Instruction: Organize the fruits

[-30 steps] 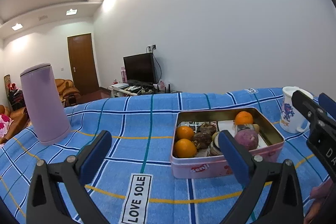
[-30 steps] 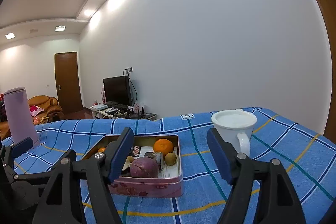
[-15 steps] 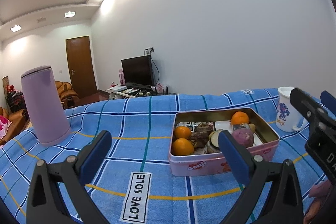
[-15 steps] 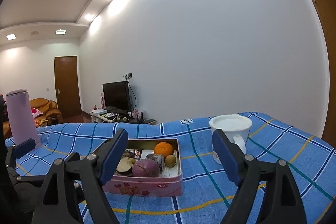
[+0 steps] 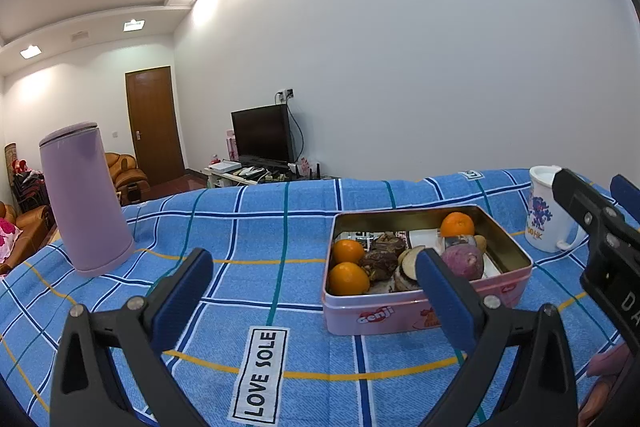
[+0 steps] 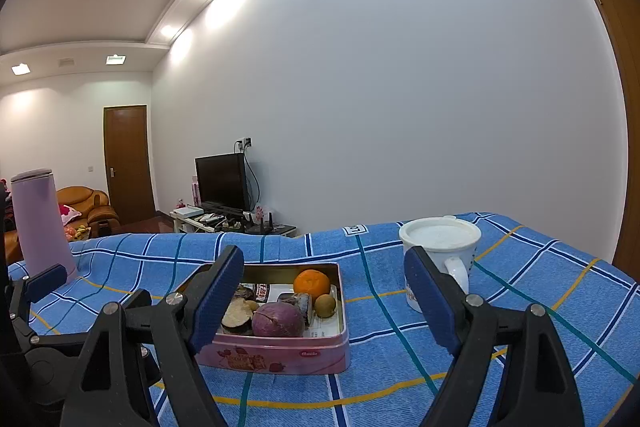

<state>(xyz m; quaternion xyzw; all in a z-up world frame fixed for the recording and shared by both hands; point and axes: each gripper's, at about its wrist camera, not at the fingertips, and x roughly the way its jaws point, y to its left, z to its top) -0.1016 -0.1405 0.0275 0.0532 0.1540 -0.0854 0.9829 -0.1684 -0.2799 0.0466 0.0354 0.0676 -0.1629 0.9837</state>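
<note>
Pink tin (image 6: 280,351) of fruit just ahead of right gripper (image 6: 328,301), nearer than left gripper (image 5: 316,291); both spread wide, grasping nothing.

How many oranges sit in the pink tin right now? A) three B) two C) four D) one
A: the left wrist view shows three oranges in the pink tin, two at its left end and one at the far right corner.

Bright, even ceiling lighting; glare patches on upper wall; strong fisheye bending, dark corner vignette; focus sharp.
</note>
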